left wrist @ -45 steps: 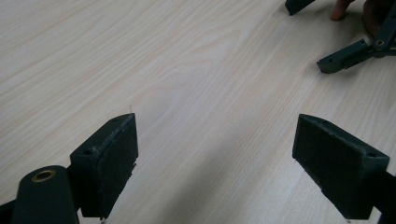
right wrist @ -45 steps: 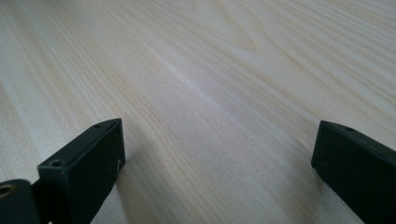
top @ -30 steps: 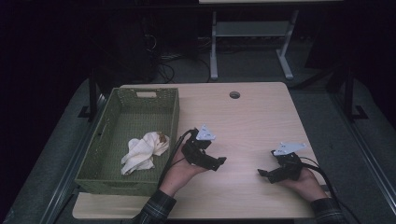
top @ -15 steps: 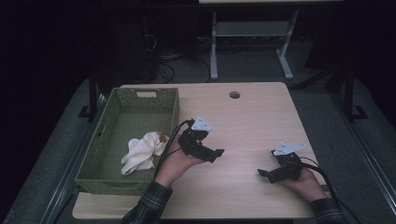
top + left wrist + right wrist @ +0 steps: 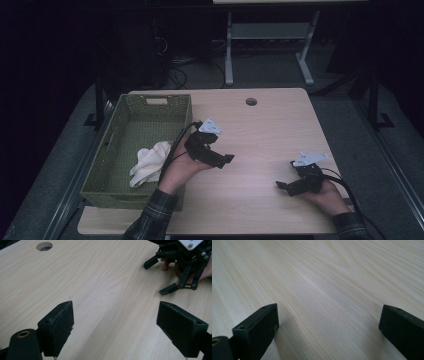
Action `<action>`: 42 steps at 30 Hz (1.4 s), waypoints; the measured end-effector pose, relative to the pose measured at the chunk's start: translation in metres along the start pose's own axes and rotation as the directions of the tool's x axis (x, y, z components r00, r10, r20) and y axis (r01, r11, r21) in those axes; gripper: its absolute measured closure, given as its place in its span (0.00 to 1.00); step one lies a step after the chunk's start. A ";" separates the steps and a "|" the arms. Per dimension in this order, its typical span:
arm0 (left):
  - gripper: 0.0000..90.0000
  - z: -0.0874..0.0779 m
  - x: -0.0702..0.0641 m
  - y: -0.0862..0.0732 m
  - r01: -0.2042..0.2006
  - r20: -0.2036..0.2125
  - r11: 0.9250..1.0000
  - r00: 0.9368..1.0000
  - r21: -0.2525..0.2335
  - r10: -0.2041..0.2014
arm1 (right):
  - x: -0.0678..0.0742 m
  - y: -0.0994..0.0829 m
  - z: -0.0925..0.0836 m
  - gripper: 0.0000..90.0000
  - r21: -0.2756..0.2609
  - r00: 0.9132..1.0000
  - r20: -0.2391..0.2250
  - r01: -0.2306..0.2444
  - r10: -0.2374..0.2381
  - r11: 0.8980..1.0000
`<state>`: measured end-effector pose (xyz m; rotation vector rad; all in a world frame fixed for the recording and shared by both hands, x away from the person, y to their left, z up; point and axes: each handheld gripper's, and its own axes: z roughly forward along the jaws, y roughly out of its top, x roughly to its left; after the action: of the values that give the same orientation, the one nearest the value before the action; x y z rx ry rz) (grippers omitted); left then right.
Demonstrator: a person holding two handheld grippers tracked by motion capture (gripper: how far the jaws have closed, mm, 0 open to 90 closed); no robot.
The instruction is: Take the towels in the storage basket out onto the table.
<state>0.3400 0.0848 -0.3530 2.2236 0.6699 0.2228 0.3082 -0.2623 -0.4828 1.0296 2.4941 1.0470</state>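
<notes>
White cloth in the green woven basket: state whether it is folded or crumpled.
Crumpled. The white cloth lies bunched in an uneven heap with loose folds, inside the green woven basket near its front end.

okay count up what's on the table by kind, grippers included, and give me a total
Green woven basket: 1
White cloth, lying in the basket: 1
Grippers: 2, the left gripper and the right gripper, both open and holding nothing
Total: 4

left gripper [image 5: 220, 159] raised, jaws wide apart, right gripper [image 5: 285, 186] low, jaws apart
</notes>
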 end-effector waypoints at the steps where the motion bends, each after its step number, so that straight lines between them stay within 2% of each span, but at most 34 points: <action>1: 0.15 -0.001 0.001 0.000 -0.001 -0.002 1.000 1.000 0.000 0.001 | 0.000 0.000 0.000 0.03 0.000 1.000 0.000 0.001 -0.001 1.000; 7: 0.15 -0.012 0.009 0.001 0.006 -0.017 1.000 1.000 -0.021 -0.006 | 0.000 0.000 0.000 0.03 0.000 1.000 0.000 0.000 0.000 1.000; 14: 0.15 -0.020 0.017 -0.003 0.013 -0.042 1.000 0.999 -0.023 -0.014 | 0.000 0.000 0.000 0.03 0.000 1.000 0.000 0.000 0.000 1.000; 15: 0.15 -0.024 0.020 -0.004 0.022 -0.051 0.999 0.998 -0.038 -0.024 | 0.000 0.000 0.000 0.03 0.000 1.000 0.000 0.000 0.000 1.000; 27: 0.15 -0.045 0.036 -0.011 0.042 -0.102 0.998 0.994 -0.054 -0.047 | 0.000 0.000 0.000 0.03 0.000 1.000 0.000 0.001 -0.001 1.000; 34: 0.15 -0.057 0.046 -0.016 0.062 -0.128 0.995 0.989 -0.073 -0.071 | 0.000 0.000 0.000 0.03 0.000 1.000 0.000 0.001 -0.001 1.000; 37: 0.15 -0.064 0.051 -0.019 0.077 -0.146 0.993 0.985 -0.087 -0.089 | 0.000 0.000 0.000 0.03 0.000 1.000 0.000 0.001 -0.001 1.000; 42: 0.15 -0.071 0.058 -0.025 0.092 -0.167 0.992 0.980 -0.084 -0.105 | 0.000 0.000 0.000 0.03 0.000 1.000 0.000 0.001 -0.001 1.000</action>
<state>0.3536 0.1749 -0.3262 2.1080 0.8477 0.3860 0.3083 -0.2624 -0.4828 1.0279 2.4941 1.0468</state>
